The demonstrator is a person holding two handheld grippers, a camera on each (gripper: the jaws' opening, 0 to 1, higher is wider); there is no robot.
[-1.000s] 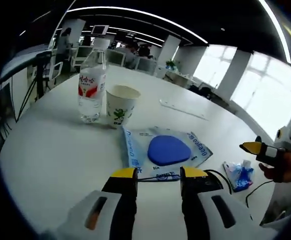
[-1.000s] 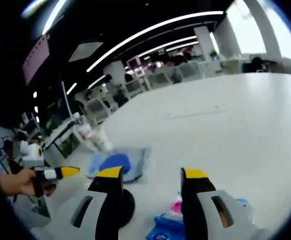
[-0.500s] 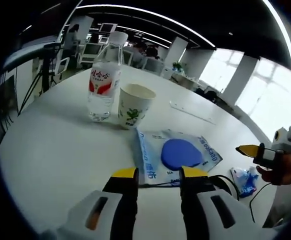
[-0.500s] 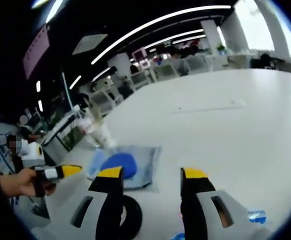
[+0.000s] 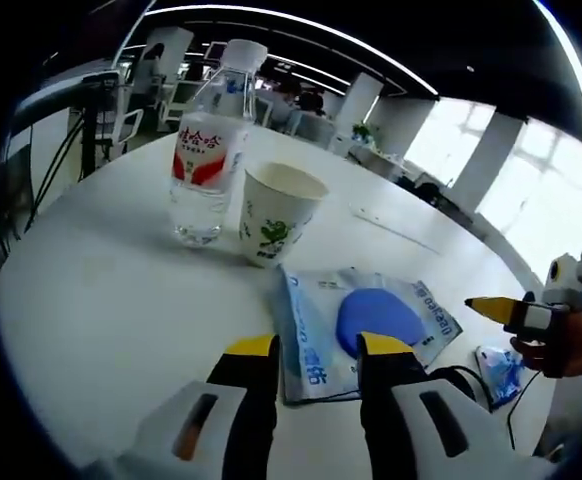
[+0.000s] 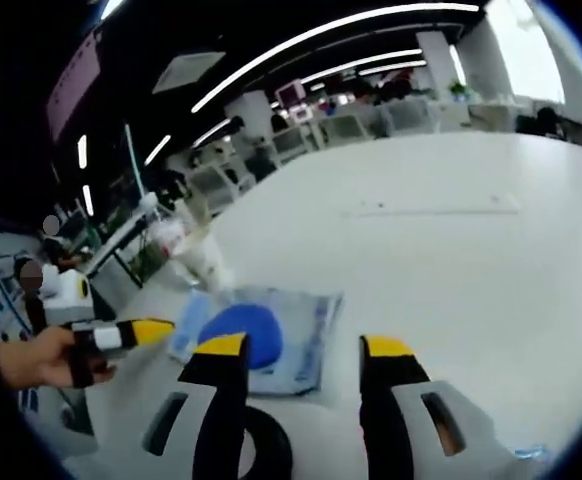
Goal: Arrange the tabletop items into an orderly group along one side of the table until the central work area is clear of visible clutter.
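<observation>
My left claw [image 5: 314, 347] hangs released over the near edge of the blue packet [image 5: 366, 322] on the desk [image 5: 101, 290]; bottle [image 5: 204, 160] and cup [image 5: 276, 212] stand touching beyond it. My right claw [image 6: 301, 347] is released too, above the packet.

Long ceiling light strips [image 5: 301, 25] and blown-out windows [image 5: 541, 190] at right light the white table [image 5: 101, 290] evenly with soft, faint shadows; left gripper view sharp, right gripper view motion-blurred, bottle [image 6: 193, 255] smeared; strong fisheye bending toward edges.
</observation>
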